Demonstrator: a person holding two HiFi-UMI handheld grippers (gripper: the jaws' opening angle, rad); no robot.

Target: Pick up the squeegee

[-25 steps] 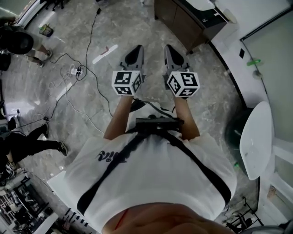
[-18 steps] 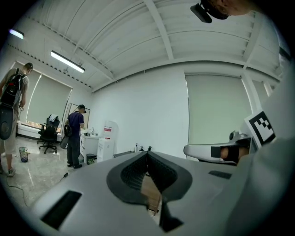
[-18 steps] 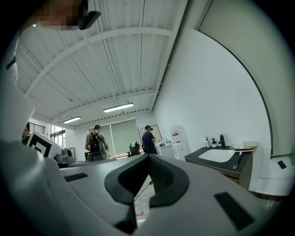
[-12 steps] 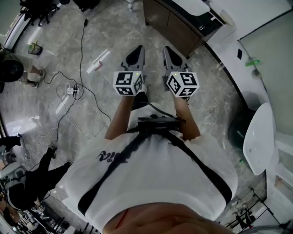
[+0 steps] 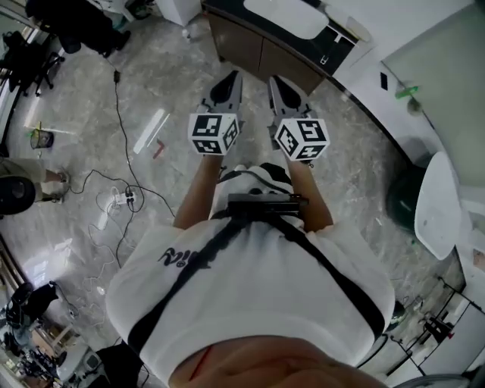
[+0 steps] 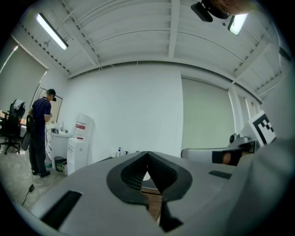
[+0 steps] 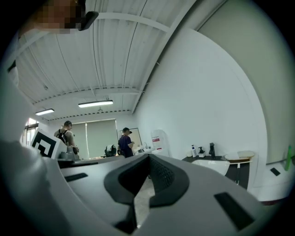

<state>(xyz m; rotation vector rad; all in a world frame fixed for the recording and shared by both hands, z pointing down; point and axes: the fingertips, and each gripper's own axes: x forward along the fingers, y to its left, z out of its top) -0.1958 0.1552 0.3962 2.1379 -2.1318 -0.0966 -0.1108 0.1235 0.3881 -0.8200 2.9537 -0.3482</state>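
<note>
**A test lab with a mock bathroom corner**

The grey marble-look floor point(image 5: 356, 174) is strewn with loose black cables point(image 5: 120, 114) and a white power strip point(image 5: 121, 200), and office chairs point(image 5: 26, 53) stand at one edge. Against the white wall is a dark wooden vanity point(image 5: 261, 54) with a white basin point(image 5: 282, 14), a black tap point(image 7: 211, 149) and pump bottles point(image 7: 201, 151). A person point(image 6: 40, 131) stands at a bench beside a white water dispenser point(image 6: 77, 145). Strip lights point(image 6: 51, 31) hang from a ribbed ceiling.
</note>
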